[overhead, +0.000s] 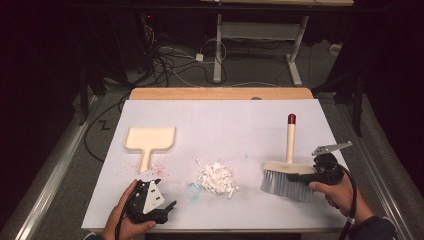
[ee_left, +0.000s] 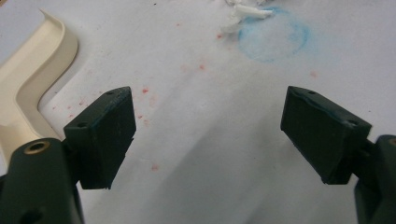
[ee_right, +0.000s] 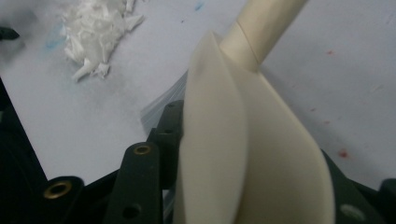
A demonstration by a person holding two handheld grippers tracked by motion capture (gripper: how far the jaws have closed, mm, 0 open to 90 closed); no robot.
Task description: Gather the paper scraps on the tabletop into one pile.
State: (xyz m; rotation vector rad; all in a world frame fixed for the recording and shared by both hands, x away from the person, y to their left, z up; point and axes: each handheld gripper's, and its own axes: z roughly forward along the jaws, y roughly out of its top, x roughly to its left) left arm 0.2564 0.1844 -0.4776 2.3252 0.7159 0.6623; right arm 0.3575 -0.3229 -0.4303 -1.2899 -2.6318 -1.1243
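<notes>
So we had one brush clamped in our right gripper, one dustpan, one scrap pile; left gripper rested near, jaws released.

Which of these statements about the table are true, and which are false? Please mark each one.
1. The right hand-held gripper is at the head of the brush. True: the cream head lies between its jaws in the right gripper view.
2. The left hand-held gripper holds the dustpan. False: its jaws stand wide open over the bare table, with the dustpan off to one side.
3. The pile of white scraps lies between the dustpan and the brush. True.
4. The brush's handle has a blue tip. False: the tip is dark red.
5. The white scraps are already in the dustpan. False: they lie on the table, and the dustpan is empty.
</notes>
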